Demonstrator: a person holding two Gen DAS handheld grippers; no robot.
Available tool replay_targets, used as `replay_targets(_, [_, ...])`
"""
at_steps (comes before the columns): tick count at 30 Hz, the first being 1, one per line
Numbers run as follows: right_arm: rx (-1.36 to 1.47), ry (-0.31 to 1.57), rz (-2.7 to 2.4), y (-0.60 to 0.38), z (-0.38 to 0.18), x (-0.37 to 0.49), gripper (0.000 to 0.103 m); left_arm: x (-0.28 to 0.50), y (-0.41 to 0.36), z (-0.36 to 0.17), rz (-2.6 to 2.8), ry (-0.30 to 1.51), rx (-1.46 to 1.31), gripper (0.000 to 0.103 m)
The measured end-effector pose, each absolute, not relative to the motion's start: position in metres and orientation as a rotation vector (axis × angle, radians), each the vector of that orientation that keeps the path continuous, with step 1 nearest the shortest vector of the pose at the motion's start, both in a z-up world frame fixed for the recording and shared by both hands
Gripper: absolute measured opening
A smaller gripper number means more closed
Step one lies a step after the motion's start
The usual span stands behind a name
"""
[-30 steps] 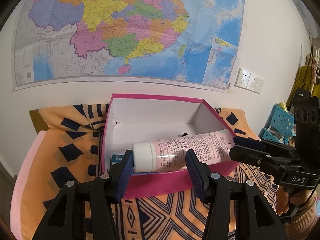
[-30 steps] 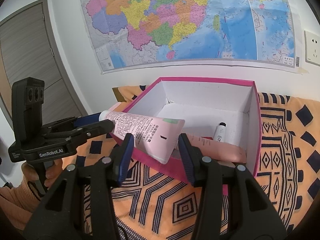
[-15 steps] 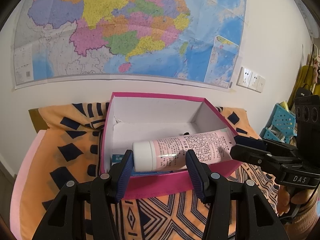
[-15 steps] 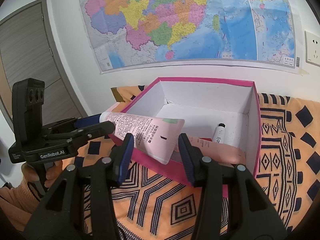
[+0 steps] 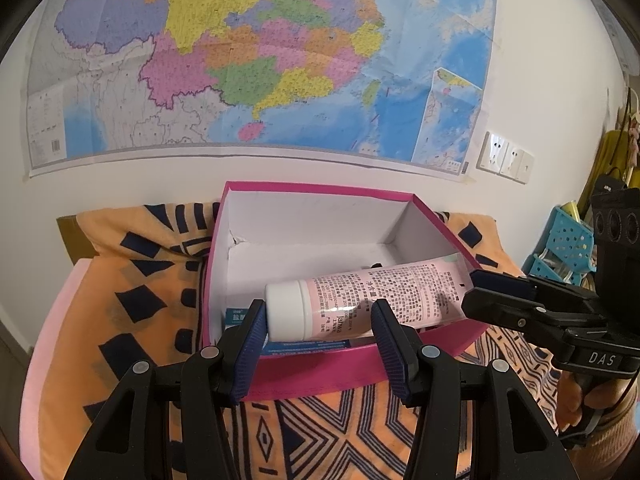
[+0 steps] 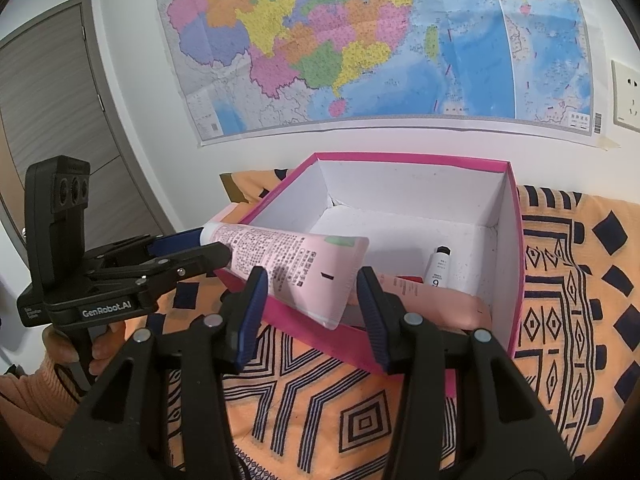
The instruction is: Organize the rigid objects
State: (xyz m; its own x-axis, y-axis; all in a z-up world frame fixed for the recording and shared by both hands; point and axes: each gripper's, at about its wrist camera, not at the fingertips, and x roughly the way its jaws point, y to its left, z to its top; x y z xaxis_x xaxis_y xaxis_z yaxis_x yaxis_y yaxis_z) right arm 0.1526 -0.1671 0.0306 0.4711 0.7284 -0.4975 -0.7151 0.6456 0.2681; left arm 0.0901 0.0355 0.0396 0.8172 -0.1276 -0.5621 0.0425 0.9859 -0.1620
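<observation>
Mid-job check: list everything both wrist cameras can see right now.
Pink tube: one, pink with white cap, held level over the box's near wall.
Box: one, magenta outside, white inside, open, on the cloth.
Small tube: one, white with black cap, inside the box.
Peach tube: one, lying inside the box.
Carton: one, blue and white, inside the box.
Cloth: one, orange with dark pattern, under the box.
Map: one, multicoloured, on the wall behind.
Basket: one, blue, far right.
Left gripper: jaws shut on the tube's cap end.
Right gripper: jaws shut on its crimped end.
</observation>
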Motion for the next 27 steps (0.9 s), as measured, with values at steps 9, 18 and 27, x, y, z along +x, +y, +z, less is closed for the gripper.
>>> replay_targets(9, [0.021, 0.622, 0.884, -0.1670, 0.0304, 0.1548, 0.049, 0.0925, 0.0366, 0.0390, -0.090, 0.609, -0.142, 0.053])
replay_targets(18, [0.020, 0.625, 0.883, -0.1668, 0.0308, 0.1567, 0.049, 0.0959, 0.0360, 0.0372, -0.090, 0.615, -0.141, 0.053])
replay_targets(27, [0.021, 0.630, 0.885, -0.1663, 0.0300, 0.1606, 0.049, 0.0989, 0.0362, 0.0358, -0.088, 0.616, -0.138, 0.053])
